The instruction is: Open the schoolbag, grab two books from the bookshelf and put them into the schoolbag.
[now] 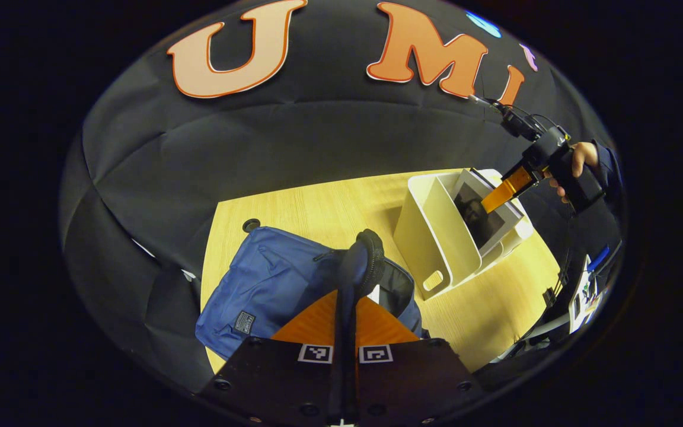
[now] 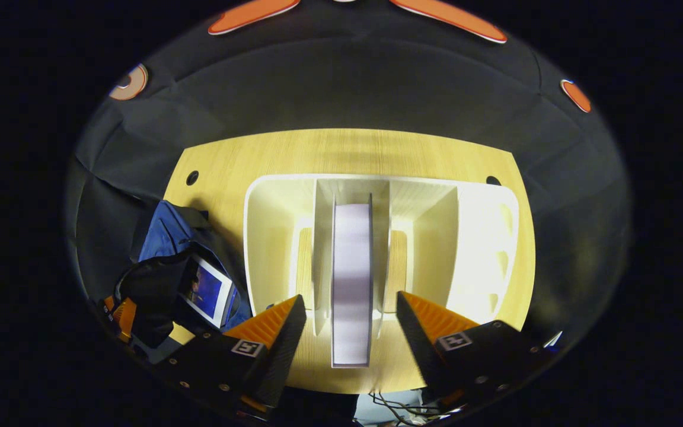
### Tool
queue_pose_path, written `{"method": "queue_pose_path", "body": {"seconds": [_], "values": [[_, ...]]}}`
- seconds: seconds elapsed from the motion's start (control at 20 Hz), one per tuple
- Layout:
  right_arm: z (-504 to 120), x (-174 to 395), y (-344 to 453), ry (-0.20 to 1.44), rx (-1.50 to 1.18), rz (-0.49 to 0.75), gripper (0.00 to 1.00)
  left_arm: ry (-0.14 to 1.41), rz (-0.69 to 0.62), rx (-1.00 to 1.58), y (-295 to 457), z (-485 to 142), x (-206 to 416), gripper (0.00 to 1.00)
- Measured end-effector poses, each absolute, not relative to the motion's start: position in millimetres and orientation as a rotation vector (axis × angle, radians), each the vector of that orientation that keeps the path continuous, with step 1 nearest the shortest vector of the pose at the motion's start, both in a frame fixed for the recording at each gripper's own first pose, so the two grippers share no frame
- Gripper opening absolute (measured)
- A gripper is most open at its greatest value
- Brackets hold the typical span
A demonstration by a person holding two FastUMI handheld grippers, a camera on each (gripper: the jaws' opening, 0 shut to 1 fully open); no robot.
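The blue schoolbag (image 1: 264, 279) lies on the wooden table (image 1: 318, 207). My left gripper (image 1: 344, 323) is shut on the bag's black strap (image 1: 368, 252) at its opening and holds it up. A white bookshelf (image 1: 430, 237) stands to the bag's right with a book (image 1: 484, 213) upright in it. The right gripper (image 1: 504, 193), held by a hand (image 1: 581, 157), reaches down at that book. In the right gripper view, my right gripper (image 2: 350, 298) is open, one finger on each side of the book (image 2: 351, 279) in the bookshelf's (image 2: 270, 237) middle slot. Another book (image 2: 208, 290) sits inside the open schoolbag (image 2: 166, 234).
Two dark round holes (image 2: 192, 177) (image 2: 493, 180) sit near the table's (image 2: 347, 148) far corners. Black cloth walls close in behind it. Cables and small clutter (image 1: 584, 290) lie past the table's right edge. Bare wood shows in front of the bookshelf (image 1: 495, 308).
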State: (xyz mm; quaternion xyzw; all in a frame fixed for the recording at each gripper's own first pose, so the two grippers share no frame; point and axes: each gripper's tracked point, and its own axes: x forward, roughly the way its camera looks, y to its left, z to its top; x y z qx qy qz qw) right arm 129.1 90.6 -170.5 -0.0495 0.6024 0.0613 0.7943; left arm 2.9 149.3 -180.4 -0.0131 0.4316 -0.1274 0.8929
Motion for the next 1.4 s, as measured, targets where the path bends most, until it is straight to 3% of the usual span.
{"method": "queue_pose_path", "body": {"seconds": [0.1, 0.15, 0.2, 0.35, 1.0, 1.4], "values": [[-179.4, 128.0, 88.5, 1.334, -0.128, 0.112, 0.51, 0.900, -0.263, -0.035, 148.5, -182.3, 2.6, 0.02], [-182.4, 128.6, 88.3, 1.342, -0.121, 0.101, 0.43, 0.900, -0.264, -0.037, 147.8, -181.5, 1.7, 0.02], [-180.4, 129.8, 88.8, 1.337, -0.125, 0.096, 0.37, 0.899, -0.265, -0.038, 147.2, -182.5, 1.8, 0.02], [-171.1, 122.8, 89.5, 1.334, -0.120, 0.103, 0.29, 0.899, -0.268, -0.040, 146.5, -182.1, 2.3, 0.02], [-49.4, 82.5, 73.1, 1.105, 0.048, 0.150, 0.27, 0.894, -0.304, 0.023, 143.1, -178.5, 5.5, 0.02], [-7.0, 48.4, 66.1, 1.006, 0.136, 0.173, 0.27, 0.890, -0.308, 0.041, 143.6, -175.7, 5.5, 0.02]]}}
